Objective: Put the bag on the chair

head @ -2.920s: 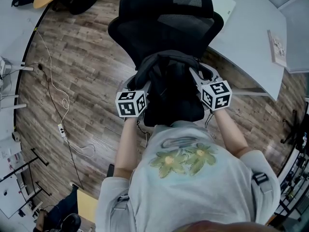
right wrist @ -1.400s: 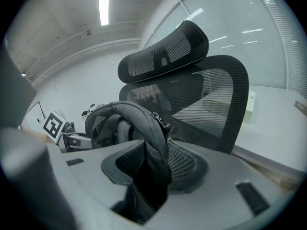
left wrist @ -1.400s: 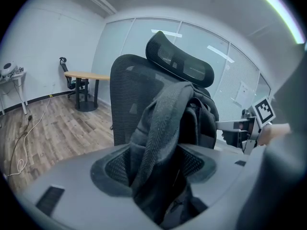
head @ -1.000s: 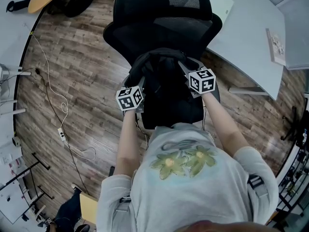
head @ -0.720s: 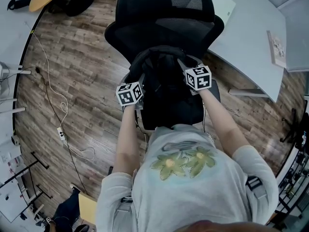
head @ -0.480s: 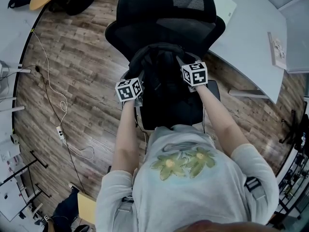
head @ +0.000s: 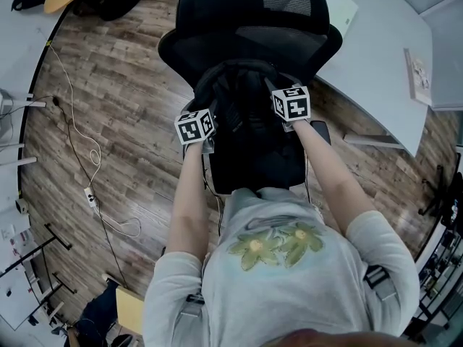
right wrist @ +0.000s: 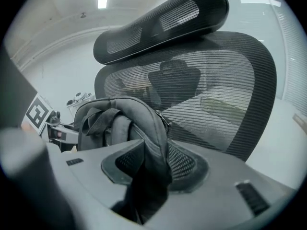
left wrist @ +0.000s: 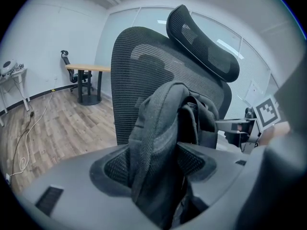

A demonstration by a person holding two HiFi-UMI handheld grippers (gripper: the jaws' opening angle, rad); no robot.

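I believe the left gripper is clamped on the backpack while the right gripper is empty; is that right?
Not quite: the right gripper view shows the right gripper clamped on the backpack too; the left gripper does grip it.

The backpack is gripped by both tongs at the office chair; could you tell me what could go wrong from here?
1. The left tongs and right tongs each pinch only a narrow fold of the backpack; one could slip, dropping it lopsided.
2. It is upright near the chair backrest; released there, it might slump forward off the seat.
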